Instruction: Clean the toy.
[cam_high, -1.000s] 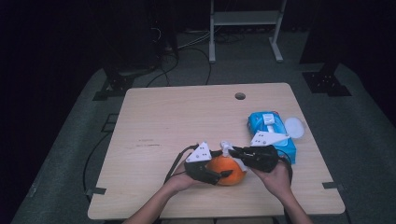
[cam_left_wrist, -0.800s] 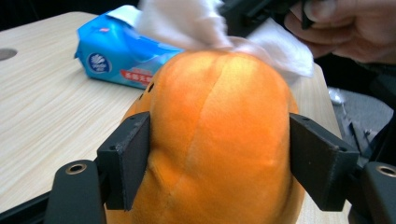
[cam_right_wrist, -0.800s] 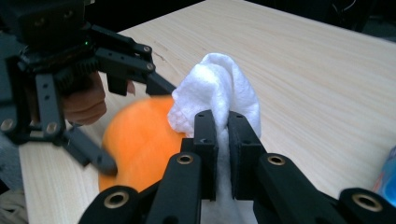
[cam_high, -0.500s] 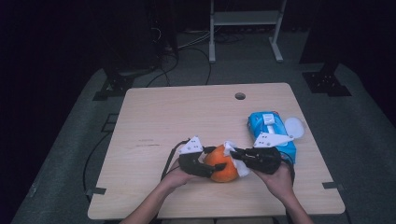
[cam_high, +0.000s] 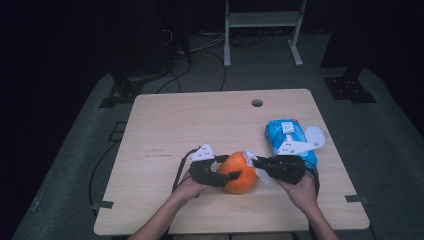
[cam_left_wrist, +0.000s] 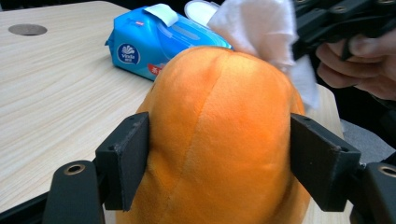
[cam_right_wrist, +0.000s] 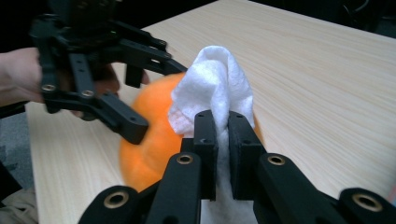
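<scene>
Orange plush fruit (cam_high: 239, 173) sits near the front edge of the worktop (cam_high: 170, 125), between your two hands, and your left tongs (cam_high: 226, 167) are clamped on it: in the left gripper view one black jaw presses each flank of the orange plush fruit (cam_left_wrist: 219, 140), its seam running up the middle.

One container lies on the worktop, a blue wipe pack (cam_high: 290, 137), flat on its back just beyond your right hand, with its white lid (cam_high: 315, 136) flipped open to the side. What is left inside cannot be made out. In the left gripper view the blue wipe pack (cam_left_wrist: 154, 44) lies behind the fruit, near it but not touching.

Count: one plush fruit, one wipe pack, one white wipe (cam_high: 256, 165), two tongs.

Your right tongs (cam_high: 257, 162) are closed together on the white wipe (cam_right_wrist: 215, 93), which bunches up above the jaw tips and hangs below them. The wipe rests against the top of the fruit on your right side.

Your left hand (cam_high: 187, 186) comes in from the lower left with the tongs pointing right and slightly forward. Your right hand (cam_high: 300, 187) comes in from the lower right, its tongs level and pointing left at the fruit, so the two tongs face each other across it.
</scene>
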